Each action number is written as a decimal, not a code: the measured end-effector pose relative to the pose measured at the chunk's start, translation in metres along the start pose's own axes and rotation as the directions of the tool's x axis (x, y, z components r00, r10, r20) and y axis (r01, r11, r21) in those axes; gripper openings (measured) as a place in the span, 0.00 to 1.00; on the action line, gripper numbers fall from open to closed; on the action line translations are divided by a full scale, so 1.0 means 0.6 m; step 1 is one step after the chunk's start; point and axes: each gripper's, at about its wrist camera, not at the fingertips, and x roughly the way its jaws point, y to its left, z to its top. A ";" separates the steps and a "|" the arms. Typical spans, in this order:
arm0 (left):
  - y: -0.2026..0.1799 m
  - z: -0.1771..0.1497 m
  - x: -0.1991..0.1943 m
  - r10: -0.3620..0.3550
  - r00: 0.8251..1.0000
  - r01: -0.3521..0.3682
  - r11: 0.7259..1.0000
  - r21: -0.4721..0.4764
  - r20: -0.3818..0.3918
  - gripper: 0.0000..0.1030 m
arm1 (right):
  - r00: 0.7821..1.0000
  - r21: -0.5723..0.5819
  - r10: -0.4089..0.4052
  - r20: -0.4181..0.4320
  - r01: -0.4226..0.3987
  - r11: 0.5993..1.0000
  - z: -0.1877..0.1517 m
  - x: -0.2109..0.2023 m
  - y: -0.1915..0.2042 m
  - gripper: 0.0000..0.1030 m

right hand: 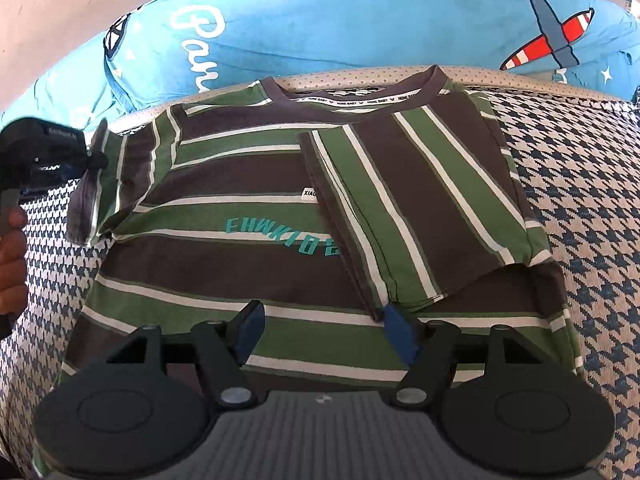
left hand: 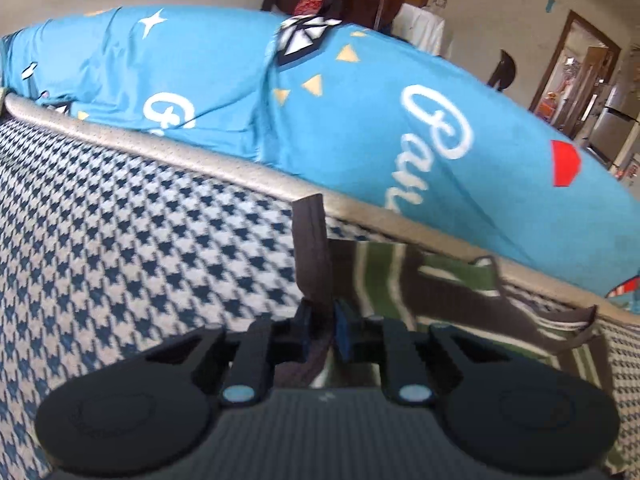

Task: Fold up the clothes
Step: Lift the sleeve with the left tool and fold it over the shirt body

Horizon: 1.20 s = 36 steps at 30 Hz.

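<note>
One striped shirt lies flat on the checked mattress, near the blue blanket. Its right sleeve is folded in. The left gripper pinches the left sleeve; the right gripper hangs spread wide. I think the left sleeve should be carried over straight and laid smooth. Two grippers, one hand.

Bare checked bedcover right of the shirt lies open; blue pillow blocks the far edge.

Low close wrist views, shared shirt
</note>
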 end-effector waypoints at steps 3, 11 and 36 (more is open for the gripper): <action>-0.033 -0.007 -0.013 -0.050 0.999 0.049 0.998 0.030 0.011 0.13 | 1.000 0.003 0.003 0.000 -0.003 1.000 0.000 -0.001 -0.002 0.66; -0.123 -0.066 -0.016 -0.190 0.979 0.201 0.965 0.167 -0.078 0.13 | 1.000 0.023 0.013 0.001 -0.013 1.000 0.000 -0.003 -0.005 0.65; -0.119 -0.090 -0.004 -0.144 0.982 0.169 0.961 0.221 -0.122 0.48 | 1.000 0.029 0.024 0.001 -0.024 0.999 0.001 -0.005 -0.014 0.64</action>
